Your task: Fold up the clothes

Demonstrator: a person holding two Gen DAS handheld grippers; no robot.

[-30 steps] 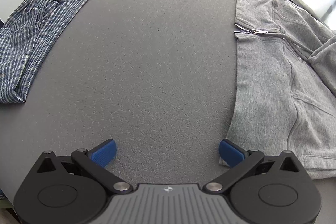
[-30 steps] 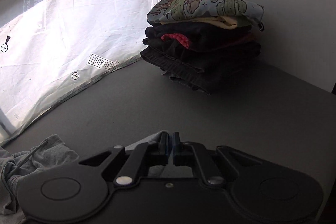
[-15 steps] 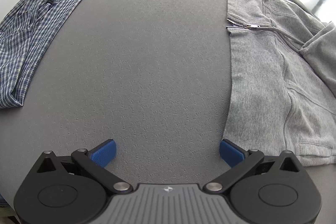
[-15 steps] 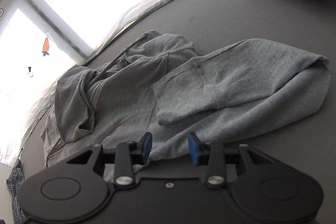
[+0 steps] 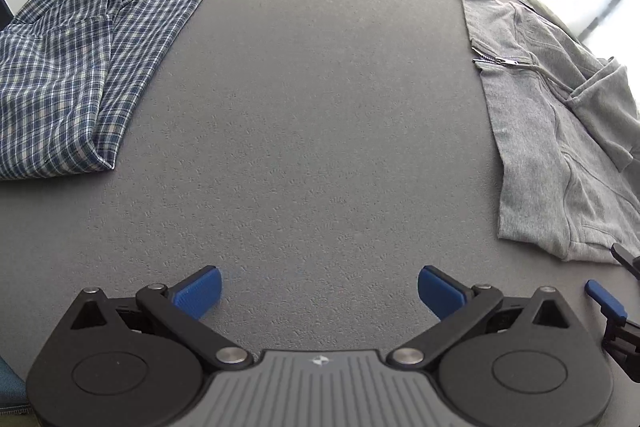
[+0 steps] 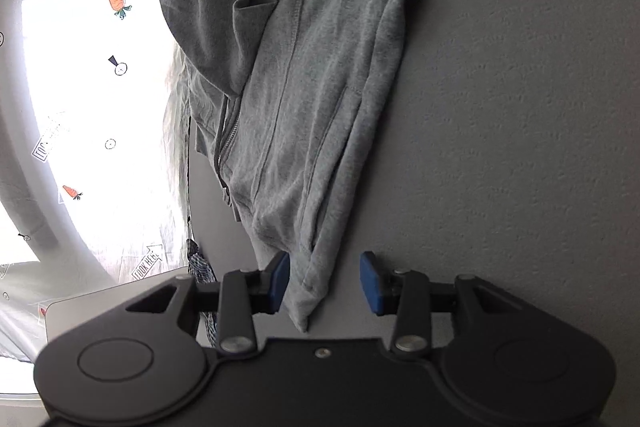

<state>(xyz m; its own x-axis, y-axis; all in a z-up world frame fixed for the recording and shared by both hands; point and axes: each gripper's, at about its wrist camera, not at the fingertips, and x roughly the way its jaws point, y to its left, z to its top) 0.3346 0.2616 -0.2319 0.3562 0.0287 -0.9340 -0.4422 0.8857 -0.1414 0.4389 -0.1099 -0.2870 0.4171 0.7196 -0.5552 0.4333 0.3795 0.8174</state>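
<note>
Between the right gripper [image 6: 324, 281] fingers, jaws apart, sits a corner of the gray zip hoodie [image 6: 304, 99], not clamped; garment spreads away over the gray table [image 6: 520, 107]. Left gripper [image 5: 319, 291] wide open, nothing held, over bare table; hoodie [image 5: 560, 155] to its right, crumpled plaid shirt [image 5: 88, 59] far left. Carrot-print curtain [image 6: 100, 107] behind.

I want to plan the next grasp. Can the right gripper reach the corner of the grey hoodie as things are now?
Probably yes. The right gripper is open, and the corner of the grey hoodie already lies between its fingers on the grey table. Nothing covers that corner.
</note>
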